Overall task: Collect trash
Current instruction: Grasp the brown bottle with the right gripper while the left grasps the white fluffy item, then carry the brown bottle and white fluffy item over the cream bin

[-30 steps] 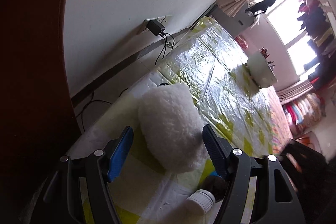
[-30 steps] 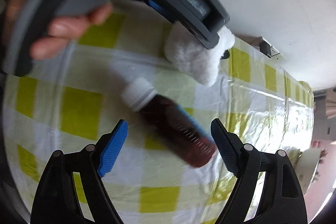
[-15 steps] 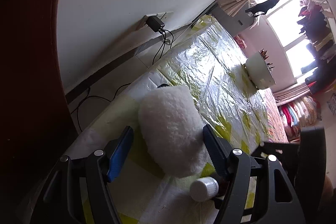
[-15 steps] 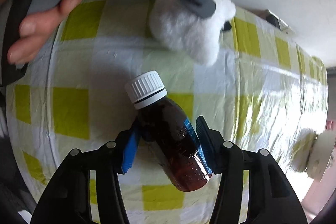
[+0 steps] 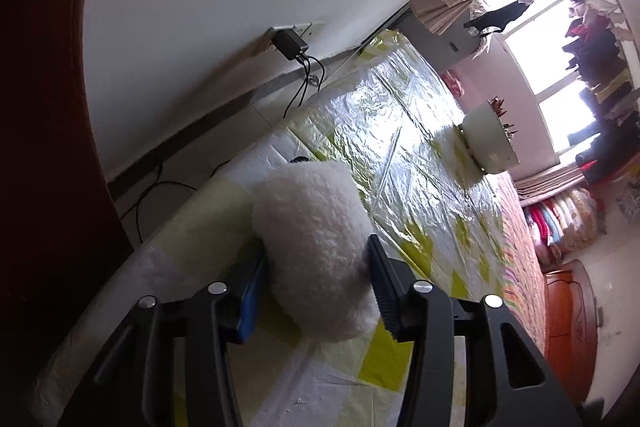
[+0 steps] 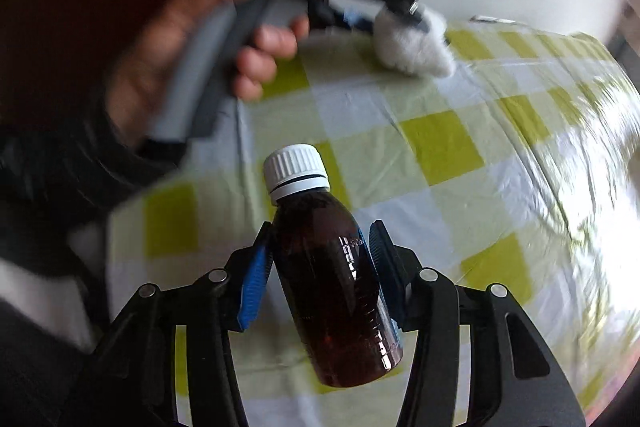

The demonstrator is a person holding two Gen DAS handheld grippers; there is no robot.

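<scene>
A yellow-and-white checked tablecloth [image 5: 404,359] under crinkled clear plastic is being lit from the far window, with a white bowl [image 5: 490,143] far right and a charger [image 5: 291,43] plugged in at the wall. A fluffy white ball [image 5: 316,251] is being squeezed by the closing left gripper [image 5: 314,279]. A ribbed-capped brown bottle [image 6: 336,279] (smooth, cylindrical) is being clamped by the closing right gripper [image 6: 320,267], above the cloth.
</scene>
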